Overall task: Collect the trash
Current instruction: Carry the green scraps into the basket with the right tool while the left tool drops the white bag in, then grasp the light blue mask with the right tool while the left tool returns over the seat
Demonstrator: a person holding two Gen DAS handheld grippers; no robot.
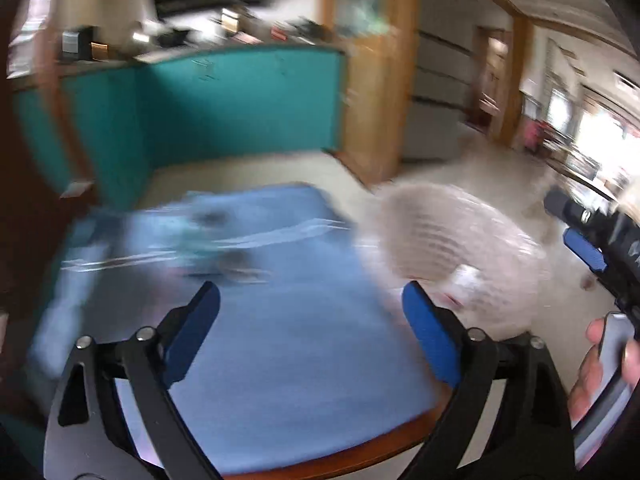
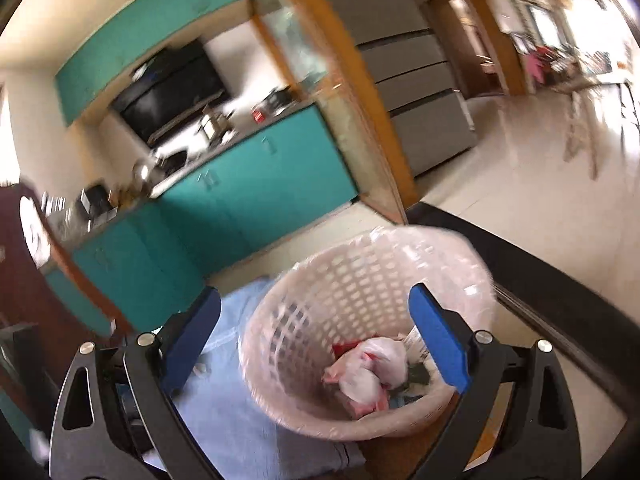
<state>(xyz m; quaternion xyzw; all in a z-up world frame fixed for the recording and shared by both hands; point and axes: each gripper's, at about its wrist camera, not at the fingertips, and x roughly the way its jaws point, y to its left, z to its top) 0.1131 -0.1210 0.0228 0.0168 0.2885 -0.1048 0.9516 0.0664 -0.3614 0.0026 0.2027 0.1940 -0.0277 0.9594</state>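
Note:
A white lattice basket [image 2: 320, 300] stands at the right edge of a table under a blue cloth [image 2: 228, 412]; it holds crumpled white and red trash [image 2: 368, 376]. My right gripper [image 2: 314, 320] is open and empty above the basket. In the left wrist view, my left gripper [image 1: 312, 312] is open and empty over the blue cloth [image 1: 280, 340]. Blurred bits of trash [image 1: 216, 240] lie on the cloth ahead of it. The basket [image 1: 448, 240] is to its right, and the right gripper [image 1: 588, 240] shows beyond it.
Teal cabinets [image 1: 240, 104] with a cluttered counter stand behind the table. A wooden frame [image 1: 376, 80] and grey drawers [image 2: 420, 92] are to the right. Pale floor [image 2: 540, 184] stretches right. The table's wooden rim [image 1: 360, 452] is near.

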